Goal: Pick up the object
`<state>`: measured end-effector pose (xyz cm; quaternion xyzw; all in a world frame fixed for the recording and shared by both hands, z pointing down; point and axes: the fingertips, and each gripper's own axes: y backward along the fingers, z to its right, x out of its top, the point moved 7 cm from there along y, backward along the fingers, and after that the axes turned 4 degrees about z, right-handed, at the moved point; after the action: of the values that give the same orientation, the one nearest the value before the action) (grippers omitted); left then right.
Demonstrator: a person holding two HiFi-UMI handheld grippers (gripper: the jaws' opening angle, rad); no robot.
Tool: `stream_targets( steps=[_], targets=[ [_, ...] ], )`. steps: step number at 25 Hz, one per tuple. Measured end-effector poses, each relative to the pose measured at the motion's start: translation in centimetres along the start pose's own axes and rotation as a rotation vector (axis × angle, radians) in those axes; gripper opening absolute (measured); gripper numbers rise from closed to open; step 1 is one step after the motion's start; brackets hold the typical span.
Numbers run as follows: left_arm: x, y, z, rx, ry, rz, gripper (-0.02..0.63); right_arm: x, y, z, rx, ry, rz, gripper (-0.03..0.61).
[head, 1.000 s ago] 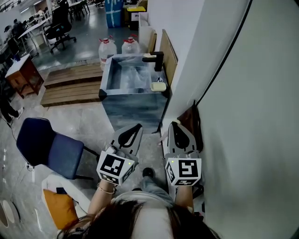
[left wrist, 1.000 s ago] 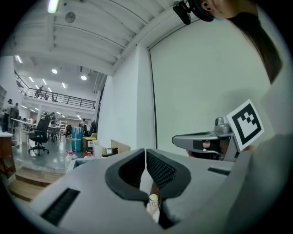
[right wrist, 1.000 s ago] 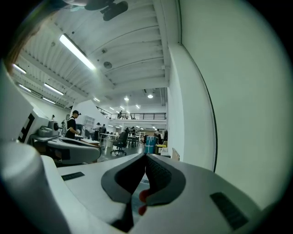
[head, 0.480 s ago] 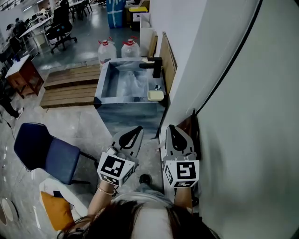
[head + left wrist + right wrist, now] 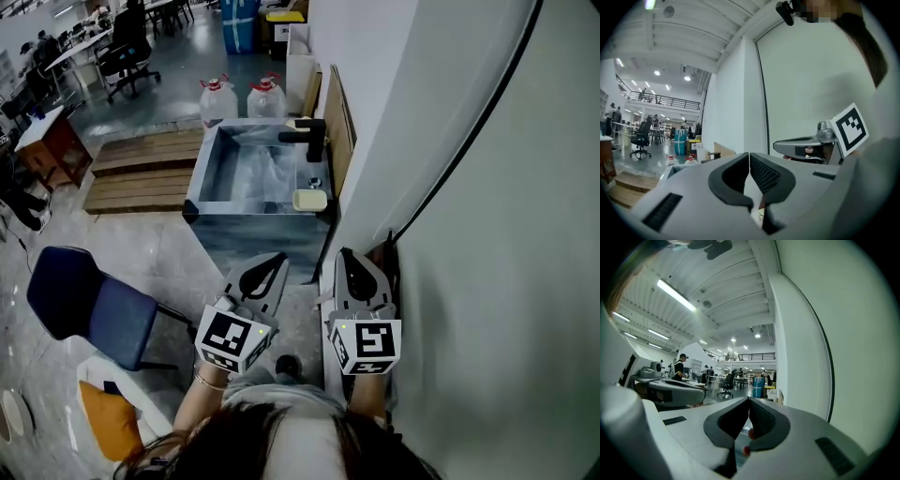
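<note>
No single object stands out as the one to pick up. A pale yellow block (image 5: pixel 309 200) lies on the near right rim of a blue-grey sink basin (image 5: pixel 200 174), below a black faucet (image 5: pixel 307 137). Both grippers hover close to my body, short of the sink and well apart from it. My left gripper (image 5: pixel 274 256) is shut, its jaws touching with nothing between them, as the left gripper view (image 5: pixel 749 155) confirms. My right gripper (image 5: pixel 344 253) is also shut and empty beside the wall, with its pads closed in the right gripper view (image 5: pixel 749 401).
A white wall (image 5: pixel 469 234) runs close along the right. Two water jugs (image 5: pixel 217 97) stand behind the sink, wooden pallets (image 5: pixel 141 169) lie to its left, and a blue chair (image 5: pixel 80 302) stands at the near left. A board (image 5: pixel 337 117) leans on the wall.
The view has shifted slightly, so the sink sits a little lower and further left in the frame. Both grippers stay shut, side by side, in nearly the same place.
</note>
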<state>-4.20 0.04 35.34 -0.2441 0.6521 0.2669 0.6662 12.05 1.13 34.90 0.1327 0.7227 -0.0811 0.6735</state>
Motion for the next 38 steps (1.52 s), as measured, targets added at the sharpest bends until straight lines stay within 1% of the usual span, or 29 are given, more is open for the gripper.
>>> stream_targets(
  steps=[5, 15, 19, 27, 38],
  targets=[
    [-0.2, -1.0, -0.1, 0.012, -0.008, -0.014, 0.009, -0.6, -0.9, 1.0, 0.013, -0.008, -0.005, 0.026],
    [-0.8, -3.3, -1.3, 0.013, -0.01, -0.027, 0.009, -1.8, -3.4, 2.0, 0.021, 0.017, -0.026, 0.026],
    [-1.2, -4.4, -2.1, 0.011, -0.002, -0.024, 0.009, -2.3, -4.7, 2.4, 0.018, 0.026, -0.038, 0.026],
    [-1.5, -7.1, -3.9, 0.0, 0.008, -0.031, 0.009, -3.0, -7.6, 3.7, 0.039, -0.005, -0.055, 0.026],
    [-1.7, -10.8, -6.6, -0.016, 0.016, -0.031, 0.009, -3.9, -12.4, 5.0, 0.053, 0.006, -0.085, 0.026]
  ],
)
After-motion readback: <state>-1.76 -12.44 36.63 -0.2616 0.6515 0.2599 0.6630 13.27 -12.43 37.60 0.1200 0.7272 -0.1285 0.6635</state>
